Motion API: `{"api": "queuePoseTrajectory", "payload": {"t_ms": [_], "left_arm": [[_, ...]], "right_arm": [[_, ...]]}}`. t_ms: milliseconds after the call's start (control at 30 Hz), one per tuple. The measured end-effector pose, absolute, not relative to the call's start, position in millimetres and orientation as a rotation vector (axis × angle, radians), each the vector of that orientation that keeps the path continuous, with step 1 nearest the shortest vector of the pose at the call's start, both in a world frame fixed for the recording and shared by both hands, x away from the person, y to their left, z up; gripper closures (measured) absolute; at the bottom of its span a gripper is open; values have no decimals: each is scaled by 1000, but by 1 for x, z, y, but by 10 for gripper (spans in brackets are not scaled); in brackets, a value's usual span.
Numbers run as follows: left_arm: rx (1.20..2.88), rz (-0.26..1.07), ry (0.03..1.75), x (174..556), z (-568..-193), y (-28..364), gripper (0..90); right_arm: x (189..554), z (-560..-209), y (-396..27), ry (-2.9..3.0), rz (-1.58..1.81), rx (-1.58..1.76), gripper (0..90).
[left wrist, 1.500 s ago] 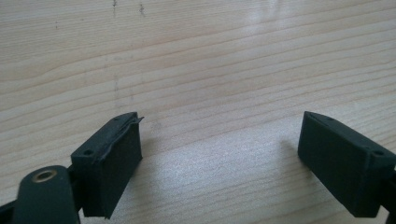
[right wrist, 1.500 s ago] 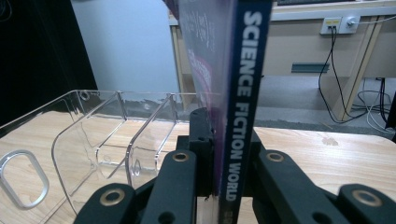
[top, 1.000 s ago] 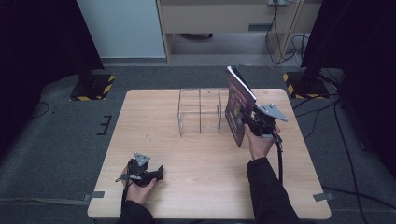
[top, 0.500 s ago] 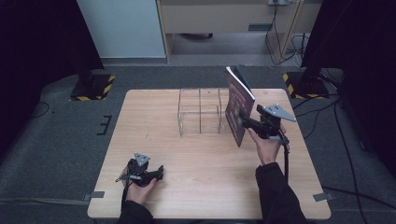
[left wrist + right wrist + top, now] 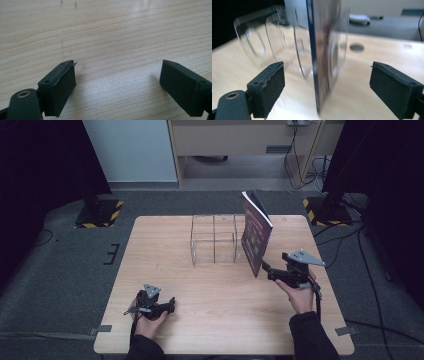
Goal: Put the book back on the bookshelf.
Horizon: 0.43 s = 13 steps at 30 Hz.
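A dark-covered book [image 5: 256,232] stands on edge on the wooden table [image 5: 165,255], against the right end of a clear divider rack [image 5: 215,240]. My right gripper [image 5: 265,269] sits low by the book's near bottom corner. Its jaws have just been opening and now stand wide. In the right gripper view the book's spine edge [image 5: 322,50] rises in the gap of the right gripper [image 5: 327,68], and neither pad touches it. The clear rack [image 5: 254,37] shows behind on the left. My left gripper [image 5: 172,302] rests on the table at the front left, open [image 5: 117,67] over bare wood.
The table's front half between the two hands is bare wood. Yellow-and-black stand bases [image 5: 100,212] sit on the floor beyond the far corners, with cables [image 5: 350,235] trailing at the right. A cabinet [image 5: 230,140] stands behind the table.
The right gripper has let go of the book, opened wide, and drawn back and down toward the front of the table. The book stays upright against the rack. The left gripper has not moved.
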<state>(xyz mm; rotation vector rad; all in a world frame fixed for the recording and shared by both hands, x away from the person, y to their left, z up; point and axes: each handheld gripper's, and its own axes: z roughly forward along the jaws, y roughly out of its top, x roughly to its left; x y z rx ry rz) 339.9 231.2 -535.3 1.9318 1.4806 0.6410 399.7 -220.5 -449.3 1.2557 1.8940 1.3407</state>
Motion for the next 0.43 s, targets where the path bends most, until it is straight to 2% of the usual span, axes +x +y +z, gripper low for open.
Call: {"api": "queuePoseTrajectory", "payload": {"t_ms": [433], "left_arm": [[1932, 638, 1479, 340, -535, 231, 119]], "right_arm": [[386, -505, -263, 2010, 1087, 1406, 104]]}}
